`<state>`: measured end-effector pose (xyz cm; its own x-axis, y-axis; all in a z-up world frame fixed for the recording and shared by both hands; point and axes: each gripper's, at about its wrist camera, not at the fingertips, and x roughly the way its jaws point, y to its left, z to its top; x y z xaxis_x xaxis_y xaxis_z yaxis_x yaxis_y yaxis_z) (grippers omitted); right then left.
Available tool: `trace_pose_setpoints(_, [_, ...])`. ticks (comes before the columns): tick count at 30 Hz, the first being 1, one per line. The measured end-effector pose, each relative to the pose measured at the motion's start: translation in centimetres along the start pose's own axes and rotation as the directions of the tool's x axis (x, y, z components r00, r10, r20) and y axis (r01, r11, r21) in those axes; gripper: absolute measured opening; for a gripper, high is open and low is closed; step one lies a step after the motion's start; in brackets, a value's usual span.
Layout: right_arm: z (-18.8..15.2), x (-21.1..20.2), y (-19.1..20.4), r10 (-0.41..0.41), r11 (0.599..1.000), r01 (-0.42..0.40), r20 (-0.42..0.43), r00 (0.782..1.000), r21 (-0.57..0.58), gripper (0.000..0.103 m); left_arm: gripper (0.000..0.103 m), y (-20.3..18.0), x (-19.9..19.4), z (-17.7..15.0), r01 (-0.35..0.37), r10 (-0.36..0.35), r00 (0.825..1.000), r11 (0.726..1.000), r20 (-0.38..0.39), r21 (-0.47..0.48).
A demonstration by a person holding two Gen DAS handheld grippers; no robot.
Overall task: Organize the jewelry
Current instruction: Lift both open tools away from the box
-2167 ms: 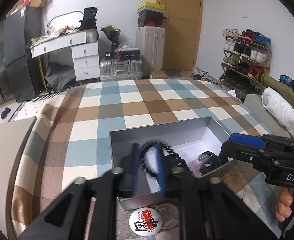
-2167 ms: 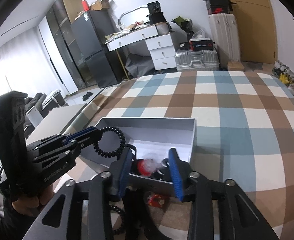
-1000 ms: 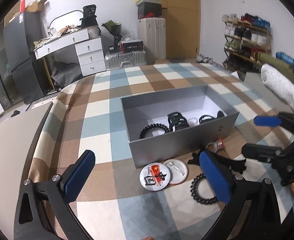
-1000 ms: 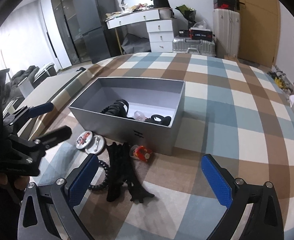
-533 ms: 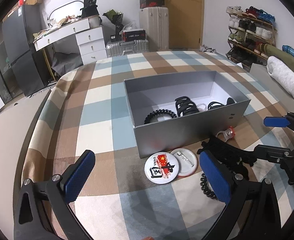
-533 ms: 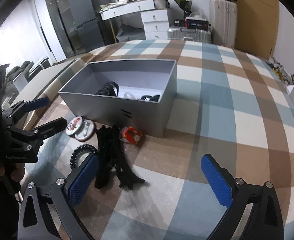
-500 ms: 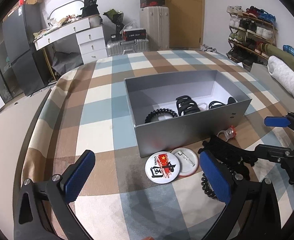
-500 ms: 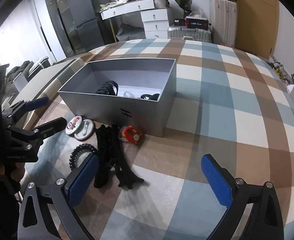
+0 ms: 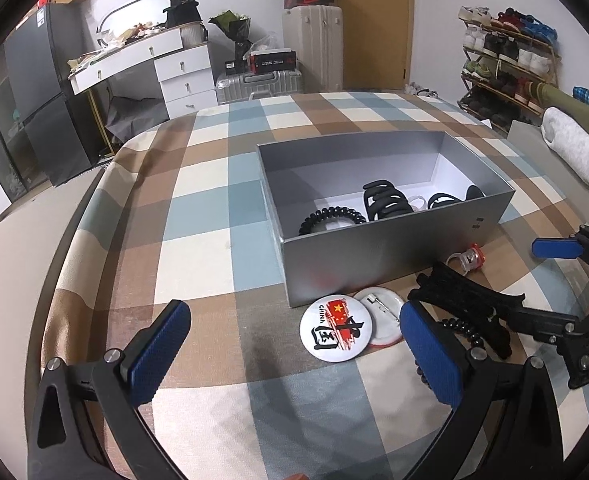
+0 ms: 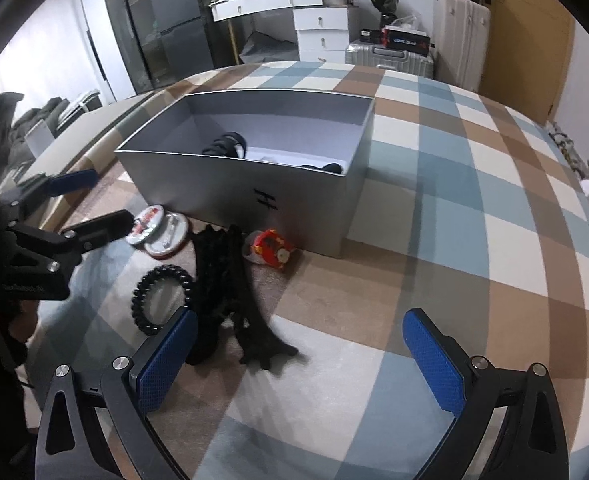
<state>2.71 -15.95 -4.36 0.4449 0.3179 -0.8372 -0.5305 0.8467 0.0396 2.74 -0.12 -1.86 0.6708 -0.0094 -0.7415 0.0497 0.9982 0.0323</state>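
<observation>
A grey open box (image 9: 394,254) (image 10: 230,184) sits on the checked cloth. It holds a black coil hair tie (image 9: 332,216), a black claw clip (image 9: 384,200) and small dark pieces. In front of it lie two round badges (image 9: 336,332) (image 10: 160,228), a large black claw clip (image 9: 466,302) (image 10: 230,280), a second black coil tie (image 10: 162,296) and a small red trinket (image 9: 472,258) (image 10: 270,254). My left gripper (image 9: 294,344) (image 10: 90,200) is open and empty near the badges. My right gripper (image 10: 298,356) (image 9: 550,284) is open and empty, over the cloth beside the big clip.
The checked cloth (image 9: 214,208) covers a bed-like surface. Grey ledges flank it on the left (image 9: 10,264) and right (image 9: 534,140). Beyond stand a white desk (image 9: 154,60), suitcases (image 9: 262,84) and a shoe rack (image 9: 502,60).
My left gripper let the coil tie drop into the box and opened. Both grippers opened wide and drew back from the box toward the items in front.
</observation>
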Motion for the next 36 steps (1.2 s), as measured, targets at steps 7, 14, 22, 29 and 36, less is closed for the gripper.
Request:
trace_pose_setpoints(7, [-0.1,0.6,-1.2,-0.03,0.999,0.031,-0.026,0.999,0.038,0.103,0.102,0.2,0.4,-0.1,0.002,-0.002,1.0,1.0,-0.023,-0.014])
trace_pose_setpoints(14, [-0.2,1.0,-1.2,-0.025,0.999,0.026,-0.038,0.999,0.031,0.103,0.102,0.0,0.5,-0.3,0.003,-0.003,1.0,1.0,-0.029,-0.008])
trace_pose_setpoints(22, [-0.1,1.0,-2.4,-0.086,0.994,0.088,-0.043,0.995,0.066,0.103,0.102,-0.2,0.7,-0.4,0.004,-0.004,0.999,1.0,-0.045,0.006])
trace_pose_setpoints(29, [0.1,0.9,-2.1,-0.061,0.996,0.062,-0.026,0.998,0.065,0.101,0.102,-0.6,0.7,-0.4,0.019,-0.018,0.998,1.0,-0.052,0.015])
trace_pose_setpoints(36, [0.1,1.0,-1.8,-0.069,0.996,0.07,-0.025,0.997,0.047,0.093,0.102,-0.7,0.8,-0.4,0.024,-0.024,0.998,1.0,-0.051,0.014])
